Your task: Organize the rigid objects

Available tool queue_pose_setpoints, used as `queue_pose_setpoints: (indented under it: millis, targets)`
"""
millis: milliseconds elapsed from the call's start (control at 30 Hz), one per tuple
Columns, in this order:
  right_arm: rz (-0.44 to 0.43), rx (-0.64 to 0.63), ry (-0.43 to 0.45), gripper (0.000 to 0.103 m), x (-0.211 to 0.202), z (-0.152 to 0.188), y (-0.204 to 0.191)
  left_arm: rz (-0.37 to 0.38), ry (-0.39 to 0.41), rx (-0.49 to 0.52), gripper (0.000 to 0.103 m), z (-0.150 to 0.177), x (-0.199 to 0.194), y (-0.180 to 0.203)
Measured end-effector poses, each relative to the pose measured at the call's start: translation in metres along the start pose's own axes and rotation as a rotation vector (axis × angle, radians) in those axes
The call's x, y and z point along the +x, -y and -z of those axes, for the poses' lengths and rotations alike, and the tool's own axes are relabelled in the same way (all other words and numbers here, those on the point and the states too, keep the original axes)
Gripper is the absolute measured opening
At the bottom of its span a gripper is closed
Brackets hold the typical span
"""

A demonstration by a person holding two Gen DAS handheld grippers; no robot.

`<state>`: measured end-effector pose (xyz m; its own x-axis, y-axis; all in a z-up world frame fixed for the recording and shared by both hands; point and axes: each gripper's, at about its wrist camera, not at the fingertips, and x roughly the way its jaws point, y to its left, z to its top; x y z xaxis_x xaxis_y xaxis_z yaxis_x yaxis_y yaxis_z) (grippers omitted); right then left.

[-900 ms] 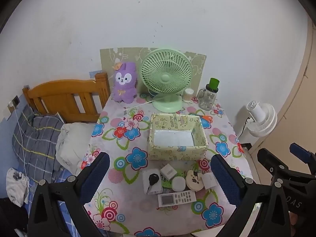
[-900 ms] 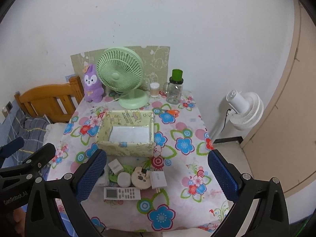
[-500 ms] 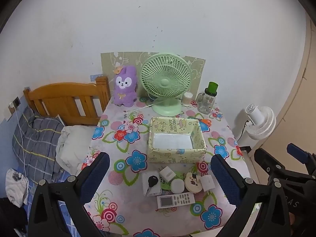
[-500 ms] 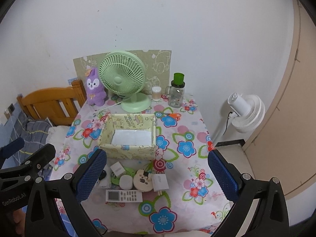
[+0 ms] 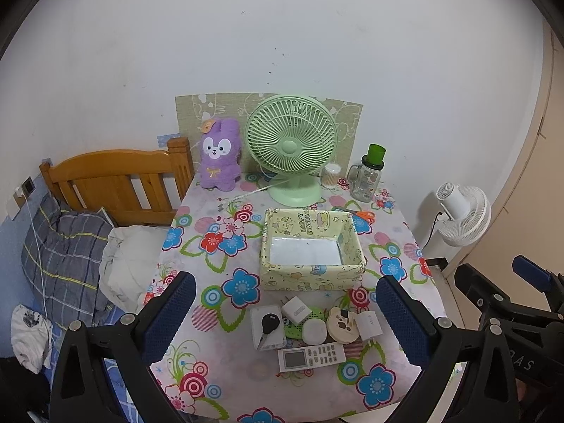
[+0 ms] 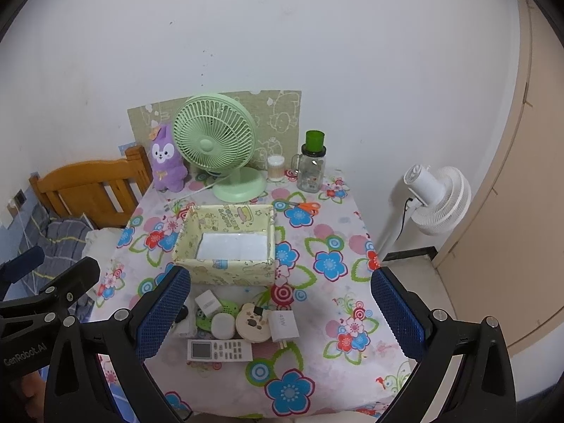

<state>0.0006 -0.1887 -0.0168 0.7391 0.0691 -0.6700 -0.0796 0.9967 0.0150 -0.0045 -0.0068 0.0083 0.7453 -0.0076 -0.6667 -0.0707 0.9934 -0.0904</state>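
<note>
The little pile of stuff, remote control, chargers, round case, sits at the table's near edge, right in front of the yellow box. My left gripper hangs above it, and my right gripper sits slightly off to the pile's right, both spread wide and holding nothing.

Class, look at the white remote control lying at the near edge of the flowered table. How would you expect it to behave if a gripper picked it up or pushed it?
The remote control looks like a rigid plastic slab, so it should stay stiff. Lying flat on the tablecloth, it would probably slide, not roll. Its low profile may make gripping awkward.
</note>
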Motion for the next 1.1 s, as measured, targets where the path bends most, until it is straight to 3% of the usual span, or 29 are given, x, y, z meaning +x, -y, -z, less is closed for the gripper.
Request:
queue_pose_setpoints:
  millis: [333,1100]
  targets:
    - [-0.007,0.0,0.006,0.103,0.002,-0.002,0.0,-0.027,-0.028,0.007,0.103,-0.002,0.005,-0.002]
    - [0.02,0.006,0.004,0.103,0.007,-0.005,-0.001,-0.003,-0.038,-0.009,0.103,-0.005,0.014,-0.002]
